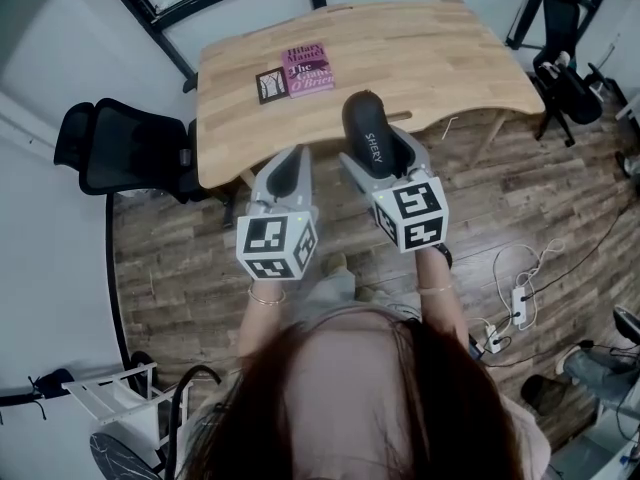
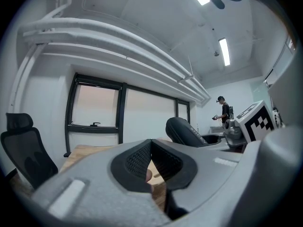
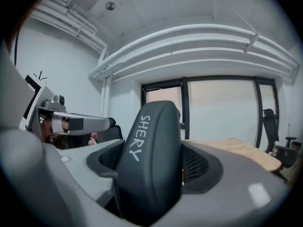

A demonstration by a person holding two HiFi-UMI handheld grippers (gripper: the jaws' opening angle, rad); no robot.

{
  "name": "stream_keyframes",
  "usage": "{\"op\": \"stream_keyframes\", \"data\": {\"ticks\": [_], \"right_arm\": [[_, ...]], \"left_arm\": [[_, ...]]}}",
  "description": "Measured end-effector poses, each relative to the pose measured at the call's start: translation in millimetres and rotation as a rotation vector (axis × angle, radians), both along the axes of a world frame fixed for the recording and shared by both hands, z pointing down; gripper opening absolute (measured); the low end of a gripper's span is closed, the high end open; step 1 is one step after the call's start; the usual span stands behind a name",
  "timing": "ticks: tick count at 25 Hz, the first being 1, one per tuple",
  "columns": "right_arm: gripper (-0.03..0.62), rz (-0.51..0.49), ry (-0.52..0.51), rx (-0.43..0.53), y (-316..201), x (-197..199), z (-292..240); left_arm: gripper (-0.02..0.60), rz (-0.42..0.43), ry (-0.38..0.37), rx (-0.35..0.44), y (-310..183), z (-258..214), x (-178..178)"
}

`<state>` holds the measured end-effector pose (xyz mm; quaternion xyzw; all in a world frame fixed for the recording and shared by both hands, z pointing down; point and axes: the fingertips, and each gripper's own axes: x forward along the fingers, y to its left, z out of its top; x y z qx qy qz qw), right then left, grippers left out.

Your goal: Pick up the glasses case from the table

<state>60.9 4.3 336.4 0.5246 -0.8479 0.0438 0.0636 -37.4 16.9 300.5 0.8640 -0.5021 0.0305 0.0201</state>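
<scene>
A black glasses case (image 1: 368,133) with white lettering is held off the table, upright between the jaws of my right gripper (image 1: 378,148). In the right gripper view the case (image 3: 149,160) fills the gap between the two mesh pads, which press on both its sides. My left gripper (image 1: 288,168) hangs beside it to the left, over the table's near edge, shut with nothing in it. In the left gripper view its pads (image 2: 137,160) meet at the tip, and the case (image 2: 184,131) shows to the right. The wooden table (image 1: 430,58) lies below and beyond both grippers.
A purple book (image 1: 308,68) and a small dark card (image 1: 271,85) lie on the table's far left. A black office chair (image 1: 120,148) stands left of the table, another chair (image 1: 565,68) at the right. Cables and a power strip (image 1: 515,298) lie on the wooden floor.
</scene>
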Motion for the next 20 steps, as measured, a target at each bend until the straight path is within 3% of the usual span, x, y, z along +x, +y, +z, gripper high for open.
{"op": "stream_keyframes", "data": {"ticks": [20], "right_arm": [[0.365, 0.006, 0.002, 0.021, 51, 4, -3]], "left_arm": [[0.002, 0.020, 0.008, 0.001, 51, 2, 10]]}}
